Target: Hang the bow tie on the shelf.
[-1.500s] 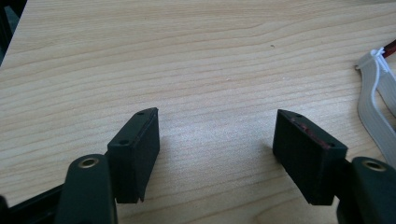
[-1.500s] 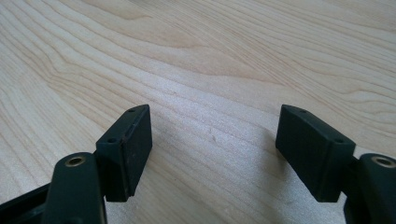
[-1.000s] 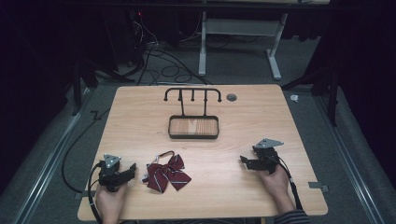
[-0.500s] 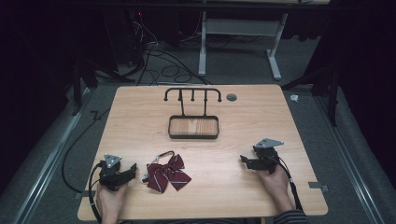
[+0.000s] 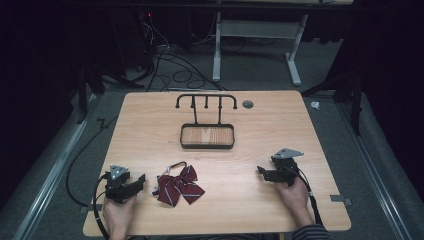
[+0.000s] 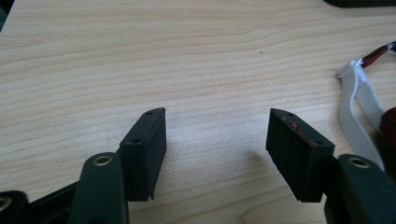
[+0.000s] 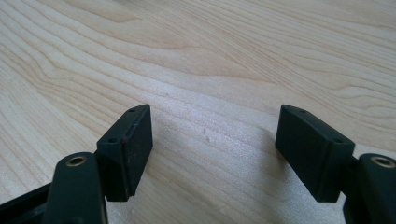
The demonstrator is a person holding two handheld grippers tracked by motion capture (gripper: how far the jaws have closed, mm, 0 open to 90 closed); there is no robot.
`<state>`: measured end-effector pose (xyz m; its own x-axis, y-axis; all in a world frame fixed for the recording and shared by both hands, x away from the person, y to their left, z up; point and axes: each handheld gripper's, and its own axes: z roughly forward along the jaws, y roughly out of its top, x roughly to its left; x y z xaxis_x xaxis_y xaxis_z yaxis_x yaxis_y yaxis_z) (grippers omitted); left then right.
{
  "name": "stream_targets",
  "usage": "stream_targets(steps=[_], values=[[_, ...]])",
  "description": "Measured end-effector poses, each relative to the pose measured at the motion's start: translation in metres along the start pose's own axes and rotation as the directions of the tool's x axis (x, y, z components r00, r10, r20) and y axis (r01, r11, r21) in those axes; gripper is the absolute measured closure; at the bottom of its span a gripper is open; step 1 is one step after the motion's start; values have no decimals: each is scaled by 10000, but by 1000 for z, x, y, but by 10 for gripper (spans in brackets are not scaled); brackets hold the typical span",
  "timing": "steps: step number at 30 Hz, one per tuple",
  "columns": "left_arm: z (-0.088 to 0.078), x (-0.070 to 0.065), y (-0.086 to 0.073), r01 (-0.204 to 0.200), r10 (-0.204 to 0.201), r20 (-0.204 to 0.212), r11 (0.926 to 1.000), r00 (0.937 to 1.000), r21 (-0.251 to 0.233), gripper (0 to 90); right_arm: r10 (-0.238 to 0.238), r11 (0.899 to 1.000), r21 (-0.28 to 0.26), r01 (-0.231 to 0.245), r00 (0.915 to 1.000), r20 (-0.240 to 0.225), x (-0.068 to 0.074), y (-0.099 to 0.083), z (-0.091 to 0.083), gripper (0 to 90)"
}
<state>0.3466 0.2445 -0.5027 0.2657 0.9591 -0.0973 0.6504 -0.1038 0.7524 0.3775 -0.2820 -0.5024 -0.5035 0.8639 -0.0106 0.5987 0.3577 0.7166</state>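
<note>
Near edge of the table (image 5: 235, 210): both hands rest on the wood, forearms entering from the bottom of the high view. Left gripper (image 5: 136, 183) lies low, jaws pointing toward the bow tie (image 5: 179, 184), which sits just beside it, not touching. Its jaws stand wide but have just been closing a little; nothing between them, bare wood only. The left gripper view adds what the high view cannot resolve: the bow tie's pale strap (image 6: 357, 88) at the right edge, clear of the near jaw.

Right gripper (image 5: 262, 171) (well apart from the bow tie) points left across the table, jaws wide, nothing between them; right gripper view gives wood grain beneath.

Farther back, mid-table: black rack (image 5: 206, 101) with hooks above its shallow tray (image 5: 207, 145). Beyond it, a small grey disc (image 5: 247, 104) in the tabletop.
</note>
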Motion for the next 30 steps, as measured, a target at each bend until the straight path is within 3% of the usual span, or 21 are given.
stream_targets(steps=[6,8,14,15,18,27,30], values=[[-7,5,4,-10,16,251,9997,9997,-230,398,37,10000,-4,-37,10000,44,0,0,0,288],[-9,5,6,91,-79,456,9996,9989,-261,399,41,10000,-3,-41,10000,49,0,0,0,288],[-15,-2,14,-151,196,1116,9990,9936,-412,430,56,10000,-5,-56,10000,56,0,0,0,288],[-16,-5,19,-411,454,1301,9985,9905,-354,433,56,10000,-6,-56,10000,58,0,0,0,288],[-15,-10,25,-692,728,1509,9972,9859,-292,450,48,10000,-9,-48,10000,49,0,0,0,288],[-12,-23,42,-1035,1089,1911,9939,9755,-380,475,48,10000,-3,-48,10000,55,0,0,0,288],[-4,-30,47,-1327,1339,2141,9909,9676,-200,486,34,10000,0,-34,10000,55,0,0,0,288]])
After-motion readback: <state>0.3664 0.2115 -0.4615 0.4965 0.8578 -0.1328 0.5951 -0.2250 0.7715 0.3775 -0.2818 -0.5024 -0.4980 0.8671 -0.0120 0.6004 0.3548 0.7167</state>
